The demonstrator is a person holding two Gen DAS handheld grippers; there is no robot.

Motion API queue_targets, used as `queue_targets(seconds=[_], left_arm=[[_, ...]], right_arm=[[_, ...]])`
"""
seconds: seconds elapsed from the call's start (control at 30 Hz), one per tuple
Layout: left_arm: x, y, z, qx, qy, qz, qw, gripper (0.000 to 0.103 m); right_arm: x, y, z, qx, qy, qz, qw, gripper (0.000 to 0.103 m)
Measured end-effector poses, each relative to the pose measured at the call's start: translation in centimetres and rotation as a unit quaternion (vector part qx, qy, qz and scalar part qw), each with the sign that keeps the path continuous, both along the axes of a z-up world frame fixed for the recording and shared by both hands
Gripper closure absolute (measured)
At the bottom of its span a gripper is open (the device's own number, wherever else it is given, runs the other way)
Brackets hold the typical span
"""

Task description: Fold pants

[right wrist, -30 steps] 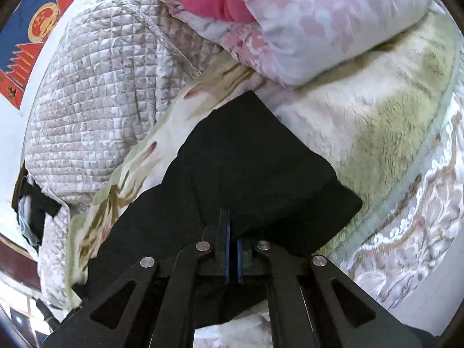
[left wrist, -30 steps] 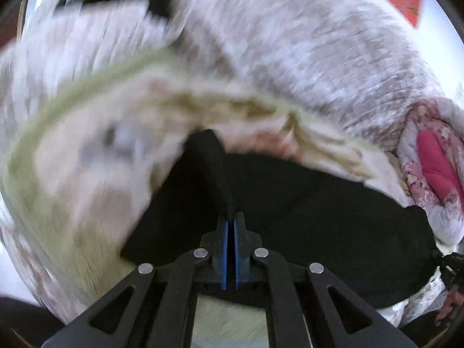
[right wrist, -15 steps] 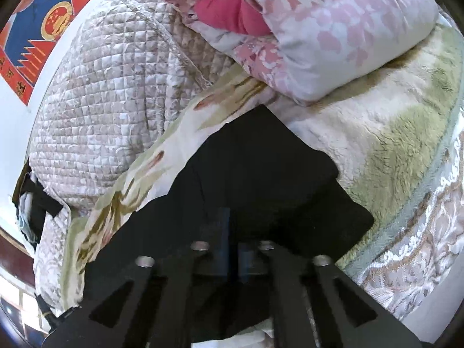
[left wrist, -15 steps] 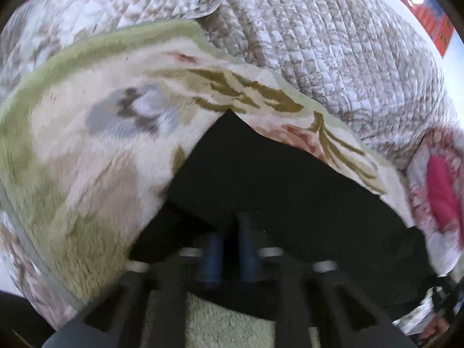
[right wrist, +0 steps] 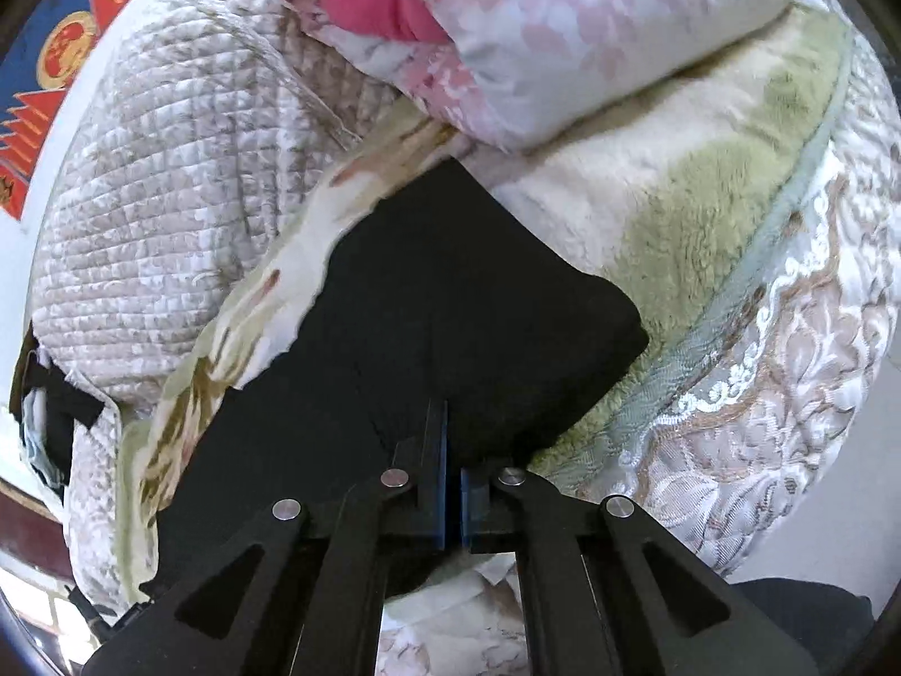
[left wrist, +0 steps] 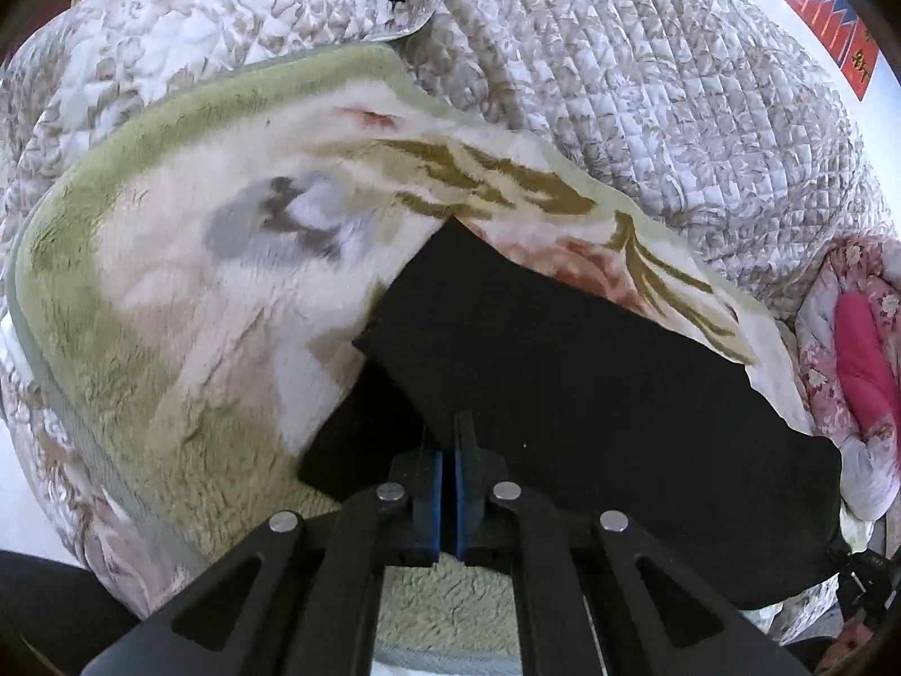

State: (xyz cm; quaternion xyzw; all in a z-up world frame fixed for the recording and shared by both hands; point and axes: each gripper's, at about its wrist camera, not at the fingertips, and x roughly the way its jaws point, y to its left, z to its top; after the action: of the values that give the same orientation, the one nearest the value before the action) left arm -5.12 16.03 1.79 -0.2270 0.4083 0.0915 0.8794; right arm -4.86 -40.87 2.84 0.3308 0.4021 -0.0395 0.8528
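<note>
Pants: black pants point(left wrist: 591, 394) lie partly folded on the plush blanket point(left wrist: 186, 293), stretched between the two grippers; one folded end shows in the right wrist view point(right wrist: 478, 304), the other in the left.
Left grip: the left gripper point(left wrist: 449, 439) is clenched on the near edge of the black cloth, blue pads pressed together with fabric between them.
Right grip: the right gripper point(right wrist: 450, 439) is likewise pinched shut on the near edge at the other end.
Layers: how many layers each pinch holds I cannot tell; the cloth is too dark.
Risk, slip: a thin hold on the edge may let a layer slide out if the hands pull apart, and the fold would sag open.
Risk, skew: uneven lifting would likely set the edges askew.
Risk, drag: the fleecy blanket may cling and rumple the underside.
Surroundings: a quilted bedspread point(left wrist: 647, 112) lies beyond, and a rolled pink floral duvet point(right wrist: 563, 39) sits near the pants' far end, so a long carry could snag it.
</note>
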Motion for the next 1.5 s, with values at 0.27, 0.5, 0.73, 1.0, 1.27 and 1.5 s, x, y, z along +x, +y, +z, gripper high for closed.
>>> queue_targets(seconds=[0.27,0.5,0.73,1.0,1.27,1.5], left_arm=[[-0.1,-0.9,-0.7,0.026,0.029,-0.015,0.9991,0.098],[-1.9,-0.4,2.6,0.09,-0.001,0.034,0.9953,0.092],[0.5,-2.6,4.8,0.088,-0.039,-0.015,0.9952,0.082],[4.6,-6.8,2.2,0.068,0.018,-0.115,0.9908,0.076],[10.3,-8.4,2.1,0.098,0.001,-0.144,0.9847,0.074],[11.0,-4.5,-1.2,0.071,0.028,-0.077,0.9941,0.07]], right_arm=[[-0.3,0.4,-0.5,-0.021,0.026,-0.01,0.999,0.09],[-3.0,0.9,3.9,-0.13,-0.031,-0.042,0.99,0.075],[1.3,4.7,2.7,-0.208,-0.012,0.062,0.976,0.066],[4.7,5.2,5.0,-0.202,-0.059,0.084,0.974,0.066],[12.5,5.0,1.8,-0.231,-0.012,0.092,0.969,0.066],[12.2,3.6,0.8,-0.22,-0.016,0.069,0.973,0.074]])
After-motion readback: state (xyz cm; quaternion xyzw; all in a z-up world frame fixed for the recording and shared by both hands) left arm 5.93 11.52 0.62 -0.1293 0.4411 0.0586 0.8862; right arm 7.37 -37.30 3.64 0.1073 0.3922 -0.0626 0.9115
